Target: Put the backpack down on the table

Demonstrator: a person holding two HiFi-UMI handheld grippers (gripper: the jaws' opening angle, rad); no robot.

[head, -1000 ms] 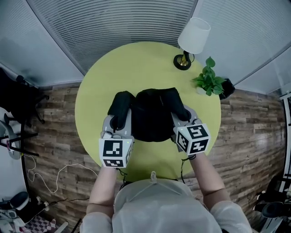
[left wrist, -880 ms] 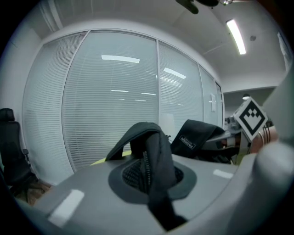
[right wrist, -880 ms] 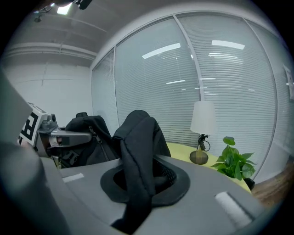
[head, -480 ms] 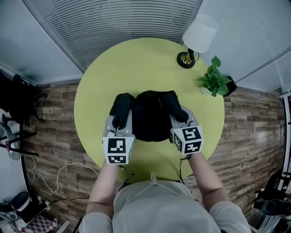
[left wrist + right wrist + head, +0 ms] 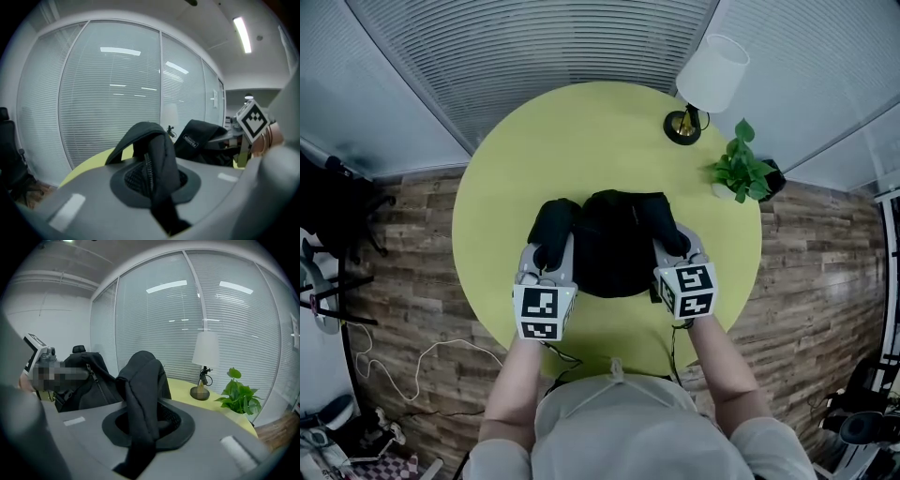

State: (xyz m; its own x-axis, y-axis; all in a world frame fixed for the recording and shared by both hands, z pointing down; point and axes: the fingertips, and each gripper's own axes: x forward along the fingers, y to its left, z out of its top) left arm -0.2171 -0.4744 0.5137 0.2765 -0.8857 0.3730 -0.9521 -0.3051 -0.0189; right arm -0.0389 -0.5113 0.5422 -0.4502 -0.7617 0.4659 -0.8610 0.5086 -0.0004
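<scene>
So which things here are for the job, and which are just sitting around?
For the job:
backpack
table
left gripper, shut on the left strap
right gripper, shut on the right strap

Just sitting around:
lamp
plant

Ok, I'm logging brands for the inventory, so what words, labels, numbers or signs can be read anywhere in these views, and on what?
Label on the backpack: white lettering on black, too blurred to read.
Left marker cube and right marker cube: black-and-white square patterns only, no words.
Nothing else in view carries legible text.
</scene>
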